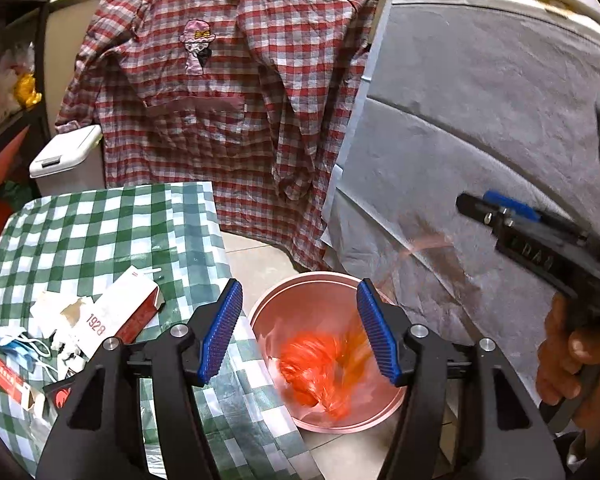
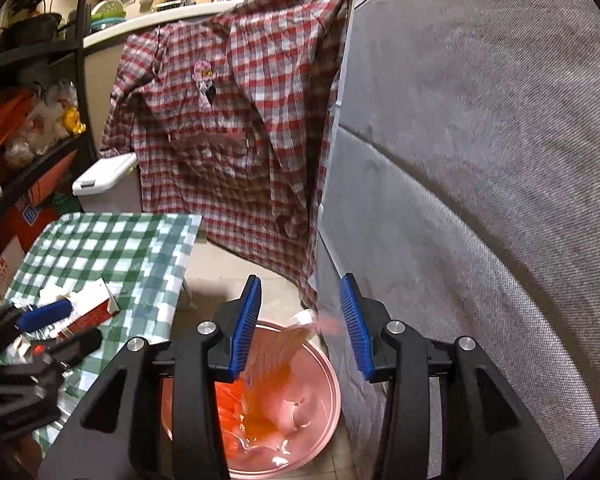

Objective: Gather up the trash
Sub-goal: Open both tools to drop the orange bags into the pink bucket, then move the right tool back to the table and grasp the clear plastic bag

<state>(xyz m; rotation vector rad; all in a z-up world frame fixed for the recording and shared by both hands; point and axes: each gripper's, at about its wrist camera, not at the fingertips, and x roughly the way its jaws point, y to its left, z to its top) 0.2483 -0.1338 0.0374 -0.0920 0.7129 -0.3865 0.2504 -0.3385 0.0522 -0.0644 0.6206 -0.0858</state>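
A pink bin (image 1: pixel 260 304) (image 2: pixel 334 376) stands on the floor beside the table. Inside it lies an orange plastic bag (image 1: pixel 320 364) (image 2: pixel 240 404), blurred, with pale film streaking up toward the rim. My left gripper (image 1: pixel 298 292) hangs open over the bin with nothing between its blue pads. My right gripper (image 2: pixel 300 288) is open above the same bin, and the film does not touch its pads. On the green-checked table (image 1: pixel 100 232) (image 2: pixel 112 240) lie a red-and-white carton (image 1: pixel 116 312) (image 2: pixel 96 312), a blue face mask (image 1: pixel 16 344) and paper scraps.
A red plaid shirt (image 1: pixel 220 100) (image 2: pixel 236 120) hangs behind the bin. A grey padded panel (image 1: pixel 480 120) (image 2: pixel 480 160) fills the right side. A white lidded bin (image 1: pixel 66 152) (image 2: pixel 104 178) and cluttered shelves (image 2: pixel 28 120) stand at left. A hand (image 1: pixel 568 360) grips the right tool.
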